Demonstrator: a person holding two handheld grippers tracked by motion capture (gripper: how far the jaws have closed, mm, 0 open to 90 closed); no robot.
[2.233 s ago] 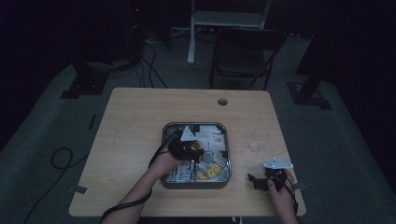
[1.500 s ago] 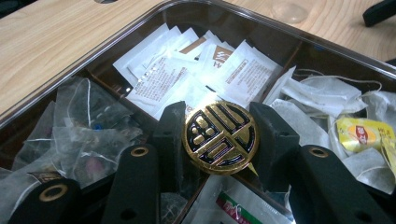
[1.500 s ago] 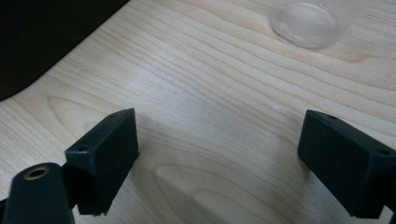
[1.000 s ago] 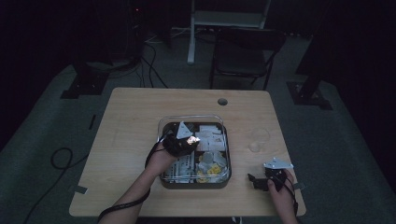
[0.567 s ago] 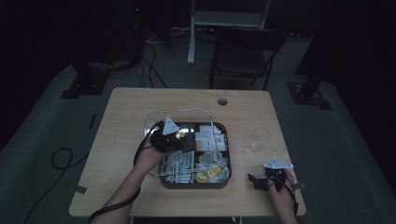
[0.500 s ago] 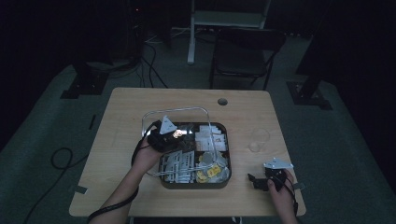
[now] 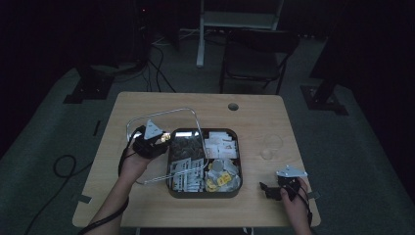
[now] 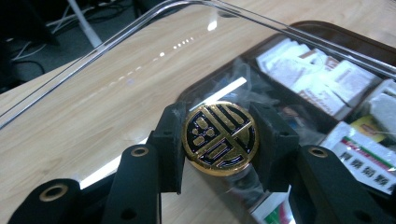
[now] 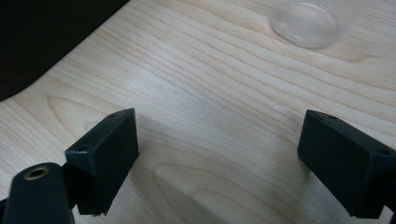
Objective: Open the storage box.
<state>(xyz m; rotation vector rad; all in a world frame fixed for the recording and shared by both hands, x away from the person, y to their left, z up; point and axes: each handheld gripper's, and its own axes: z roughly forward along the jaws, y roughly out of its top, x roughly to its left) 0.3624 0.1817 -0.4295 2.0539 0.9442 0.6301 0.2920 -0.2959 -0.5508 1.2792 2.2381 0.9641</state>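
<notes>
Dim room: grey carpeted floor, black cables, dark folding chair behind light wooden table, white stand beyond.

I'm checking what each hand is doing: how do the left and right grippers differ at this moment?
The left gripper is shut on the lid's gold-and-black knob, holding the clear lid left of the tray; the right gripper holds nothing. Left jaws press the knob; right jaws stand wide apart over bare table. Both have black jaws.
</notes>
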